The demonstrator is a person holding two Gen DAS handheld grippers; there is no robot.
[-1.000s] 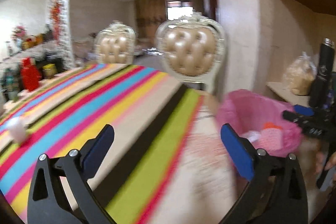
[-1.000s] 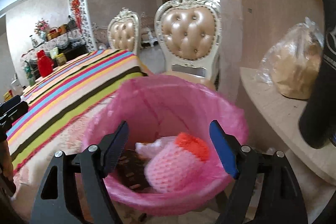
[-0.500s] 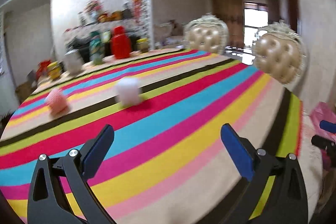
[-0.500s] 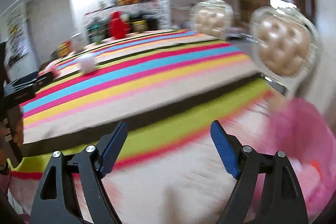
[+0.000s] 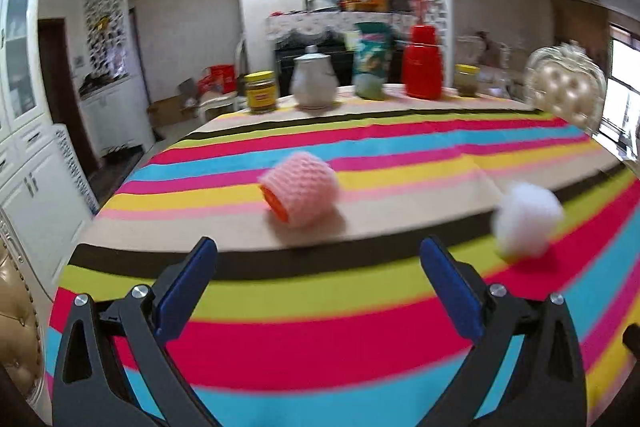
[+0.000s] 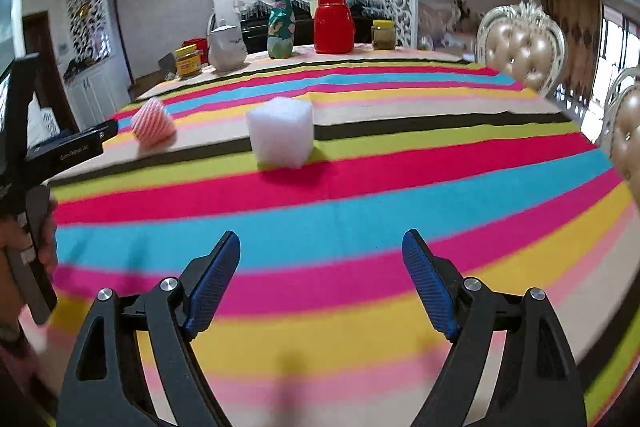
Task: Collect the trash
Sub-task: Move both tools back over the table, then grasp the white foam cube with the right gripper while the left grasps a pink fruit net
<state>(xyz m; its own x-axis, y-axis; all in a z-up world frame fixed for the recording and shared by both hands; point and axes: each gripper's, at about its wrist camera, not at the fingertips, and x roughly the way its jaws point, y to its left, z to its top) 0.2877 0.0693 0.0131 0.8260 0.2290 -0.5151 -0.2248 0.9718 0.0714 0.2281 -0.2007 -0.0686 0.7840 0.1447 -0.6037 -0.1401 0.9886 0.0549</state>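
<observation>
A pink foam net sleeve (image 5: 301,190) with an orange inside lies on the striped tablecloth (image 5: 360,339), ahead of my left gripper (image 5: 318,275), which is open and empty. A white foam net sleeve (image 5: 526,221) lies to its right. In the right wrist view the white sleeve (image 6: 280,135) stands ahead of my right gripper (image 6: 321,279), also open and empty; the pink sleeve (image 6: 153,123) lies further left. The pink trash bin is out of view.
At the table's far edge stand a yellow-lidded jar (image 5: 261,92), a white teapot (image 5: 313,77), a green packet (image 5: 372,66), a red flask (image 5: 423,63) and another jar (image 5: 467,79). Padded chairs (image 6: 522,47) stand at the right. The left gripper's body (image 6: 60,151) shows in the right view.
Both grippers have swung left, away from the pink trash bin, to face the table. The pink and white sleeves are now nearer and ahead. Both grippers stayed open.
</observation>
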